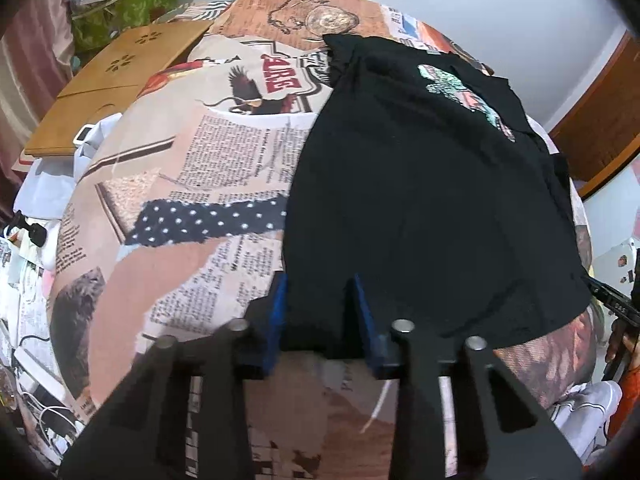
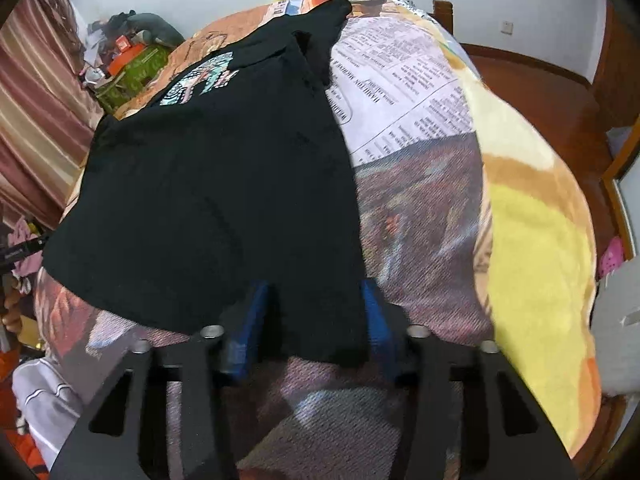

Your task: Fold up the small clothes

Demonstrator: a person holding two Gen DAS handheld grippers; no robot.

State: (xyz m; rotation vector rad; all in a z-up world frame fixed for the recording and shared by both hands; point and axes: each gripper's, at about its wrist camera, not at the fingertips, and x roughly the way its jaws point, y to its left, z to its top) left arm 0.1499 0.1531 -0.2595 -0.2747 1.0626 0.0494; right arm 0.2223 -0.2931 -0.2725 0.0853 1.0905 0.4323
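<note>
A black T-shirt with a colourful print near its far end lies flat on the bed. In the left wrist view my left gripper points down at the shirt's near left hem corner. Its blue pads stand a narrow gap apart, with the hem lying flat between them and not clamped. In the right wrist view the same shirt fills the left half, and my right gripper straddles its near right hem corner. Those blue pads are likewise partly closed, with flat cloth in the gap.
The bed is covered by a newspaper-print bedspread. A wooden lap board lies at its far left, and cluttered boxes stand behind it. A yellow blanket lies on the right, beside a wooden bed frame. Striped curtains hang at the left.
</note>
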